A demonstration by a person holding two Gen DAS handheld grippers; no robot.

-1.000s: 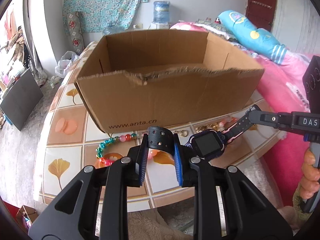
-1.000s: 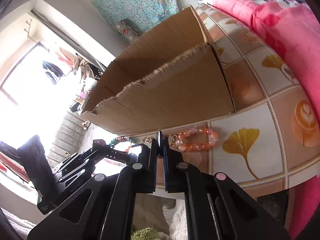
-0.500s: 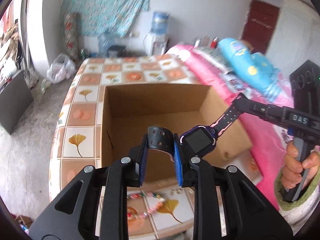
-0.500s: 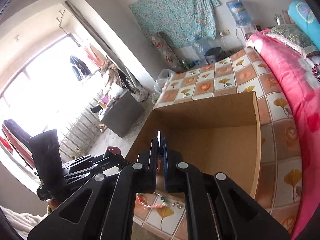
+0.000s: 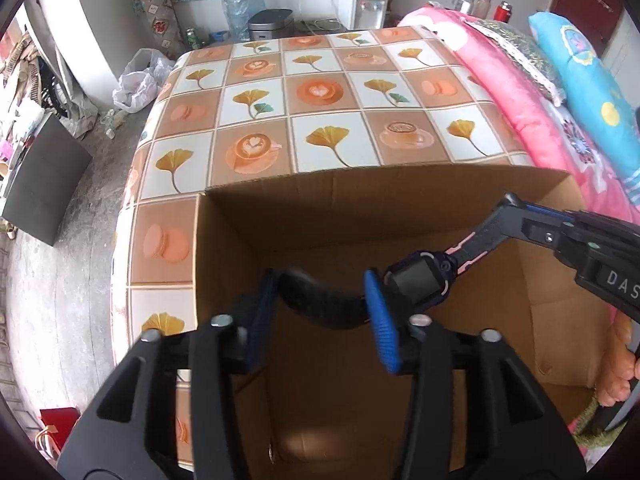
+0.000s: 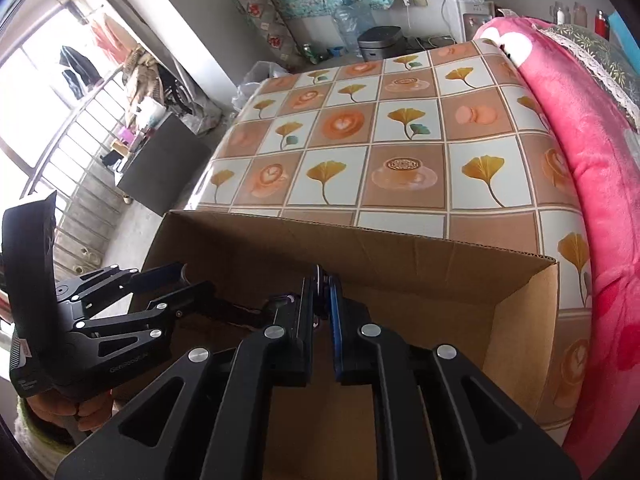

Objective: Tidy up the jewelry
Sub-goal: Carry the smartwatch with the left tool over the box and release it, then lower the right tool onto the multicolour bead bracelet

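Having carried one watch (image 5: 420, 280) over one cardboard box (image 5: 360, 200) at frame centre, we are opening our left gripper (image 5: 320, 312) off its strap while our right gripper (image 5: 516, 220) is pinching the other strap.

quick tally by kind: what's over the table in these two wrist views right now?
Open brown cardboard box: 1
Dark purple smartwatch with pink-trimmed strap: 1
Black two-finger grippers with blue pads: 2, left gripper opening around one strap end, right gripper pinching the other strap end
Total: 4
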